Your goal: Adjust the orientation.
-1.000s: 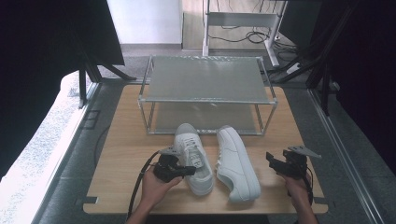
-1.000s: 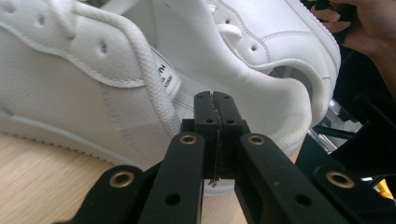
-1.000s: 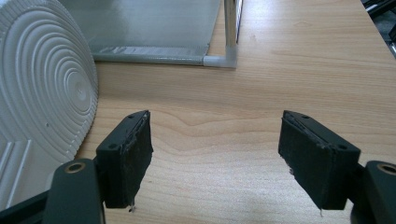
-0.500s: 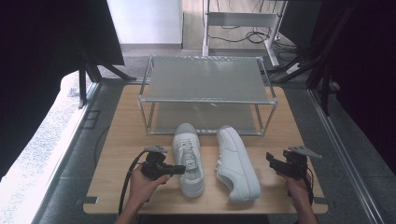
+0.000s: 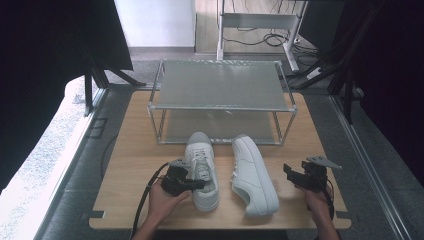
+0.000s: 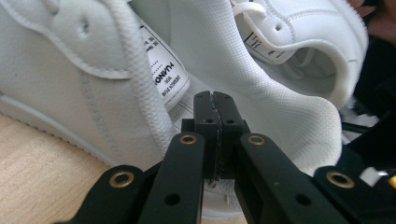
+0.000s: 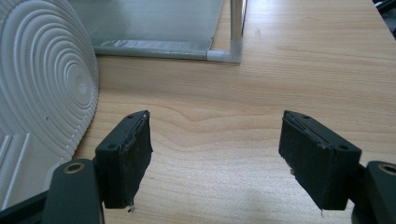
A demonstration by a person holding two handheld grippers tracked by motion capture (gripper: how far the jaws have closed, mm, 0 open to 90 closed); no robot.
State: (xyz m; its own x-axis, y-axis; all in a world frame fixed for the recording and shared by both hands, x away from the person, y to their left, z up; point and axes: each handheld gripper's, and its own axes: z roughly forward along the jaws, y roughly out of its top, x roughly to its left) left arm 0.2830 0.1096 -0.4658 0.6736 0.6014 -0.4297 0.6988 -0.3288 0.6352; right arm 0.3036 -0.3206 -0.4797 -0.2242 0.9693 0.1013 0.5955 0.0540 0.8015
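Two white sneakers lie on the wooden table [image 5: 130,165] in front of a metal rack. The left sneaker [image 5: 202,170] stands upright, toe toward the rack. The right sneaker [image 5: 252,175] lies on its side; its ribbed sole [image 7: 42,79] faces my right gripper. My left gripper [image 5: 199,184] rests against the left sneaker's side. In the left gripper view the left gripper [image 6: 215,99] has its jaws pressed together over the left sneaker's [image 6: 93,88] opening, with nothing seen between them. My right gripper [image 7: 215,128] hangs open over bare wood, also visible as the right gripper [image 5: 291,173] to the right of the sideways sneaker.
A two-shelf metal rack [image 5: 220,85] with mesh shelves stands at the table's far half; its front right leg [image 7: 236,28] is just ahead of my right gripper. Bare wood lies to the right of the sneakers. Dark stands and cables surround the table.
The left sneaker's heel swung left, so it now points straight at the rack. My left gripper drew back left, then returned to the sneaker. The right gripper stayed still.
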